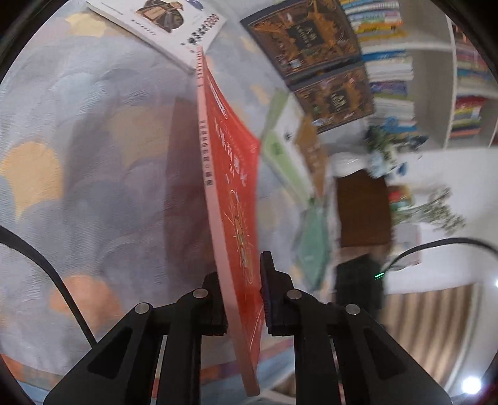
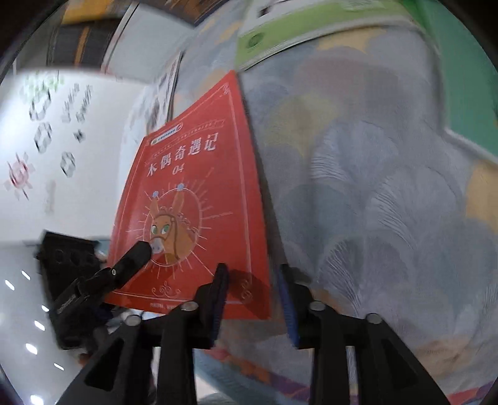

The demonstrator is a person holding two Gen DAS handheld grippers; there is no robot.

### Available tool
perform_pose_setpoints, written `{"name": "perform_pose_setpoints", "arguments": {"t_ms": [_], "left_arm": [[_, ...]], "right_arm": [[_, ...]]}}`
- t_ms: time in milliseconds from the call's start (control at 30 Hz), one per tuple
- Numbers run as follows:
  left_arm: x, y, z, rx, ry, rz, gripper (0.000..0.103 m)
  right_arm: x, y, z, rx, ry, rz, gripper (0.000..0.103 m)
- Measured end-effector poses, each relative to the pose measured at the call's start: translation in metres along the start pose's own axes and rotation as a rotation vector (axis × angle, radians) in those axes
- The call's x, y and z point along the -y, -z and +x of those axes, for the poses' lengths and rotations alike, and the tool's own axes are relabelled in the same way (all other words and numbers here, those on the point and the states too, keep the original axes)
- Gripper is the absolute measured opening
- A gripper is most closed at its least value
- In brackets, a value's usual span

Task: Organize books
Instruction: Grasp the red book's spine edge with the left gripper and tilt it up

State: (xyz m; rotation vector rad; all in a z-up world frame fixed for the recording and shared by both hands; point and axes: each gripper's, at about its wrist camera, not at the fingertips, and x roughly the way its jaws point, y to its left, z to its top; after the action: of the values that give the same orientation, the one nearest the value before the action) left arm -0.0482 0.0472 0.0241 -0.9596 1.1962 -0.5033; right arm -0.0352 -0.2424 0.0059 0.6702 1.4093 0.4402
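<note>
A thin red book (image 1: 230,193) with a donkey on its cover (image 2: 193,199) stands on edge over the patterned rug. In the left wrist view my left gripper (image 1: 241,299) is shut on the book's near edge, one pad on each cover. The right wrist view shows one left finger (image 2: 130,261) pressing the front cover. My right gripper (image 2: 252,299) is open. The book's lower spine corner sits between its fingers, and the right pad stands clear of the spine.
On the blue, yellow and orange scalloped rug (image 1: 77,155) lie a white book (image 1: 155,28), two dark ornate books (image 1: 305,37), a green-and-white book (image 2: 295,34) and a green book (image 2: 460,78). White shelves (image 1: 435,93) of stacked books stand beyond.
</note>
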Motion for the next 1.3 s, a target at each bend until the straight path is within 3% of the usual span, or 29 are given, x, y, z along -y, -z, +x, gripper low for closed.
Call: {"name": "perform_pose_setpoints", "arguments": {"t_ms": [33, 133, 333, 367, 433, 467, 633, 800, 1133, 1200, 1300], "left_arm": [[0.001, -0.003, 0.000, 0.000, 0.029, -0.015, 0.013], [0.004, -0.009, 0.001, 0.002, 0.070, -0.049, 0.013], [0.003, -0.010, 0.003, -0.002, 0.117, -0.105, 0.013], [0.001, -0.010, 0.003, -0.007, 0.118, -0.114, 0.013], [-0.001, -0.011, 0.004, -0.017, 0.071, -0.102, 0.013], [-0.002, -0.010, 0.003, -0.021, 0.032, -0.087, 0.013], [-0.010, -0.011, 0.001, -0.053, -0.072, -0.050, 0.013], [-0.020, -0.011, -0.001, -0.068, -0.102, -0.054, 0.017], [0.001, -0.014, -0.020, -0.038, -0.225, 0.160, 0.021], [0.000, -0.017, -0.026, -0.036, -0.215, 0.166, 0.021], [0.005, -0.021, -0.039, -0.019, -0.195, 0.203, 0.021]], "right_arm": [[0.006, 0.000, -0.004, 0.010, -0.036, 0.030, 0.056], [0.021, -0.003, -0.007, 0.003, -0.169, 0.123, 0.061], [0.032, -0.012, 0.004, -0.013, -0.340, 0.220, 0.061], [0.030, -0.014, 0.007, -0.013, -0.344, 0.219, 0.055], [0.023, -0.017, 0.009, -0.001, -0.306, 0.204, 0.037], [0.018, -0.019, 0.010, 0.009, -0.282, 0.189, 0.032], [-0.003, -0.021, 0.003, 0.034, -0.175, 0.063, 0.030], [-0.032, -0.016, 0.000, 0.075, -0.090, -0.036, 0.030], [-0.087, 0.011, -0.004, 0.152, 0.094, -0.301, 0.030], [-0.092, 0.020, -0.006, 0.177, 0.110, -0.326, 0.030], [-0.097, 0.029, -0.013, 0.213, 0.068, -0.325, 0.030]]}}
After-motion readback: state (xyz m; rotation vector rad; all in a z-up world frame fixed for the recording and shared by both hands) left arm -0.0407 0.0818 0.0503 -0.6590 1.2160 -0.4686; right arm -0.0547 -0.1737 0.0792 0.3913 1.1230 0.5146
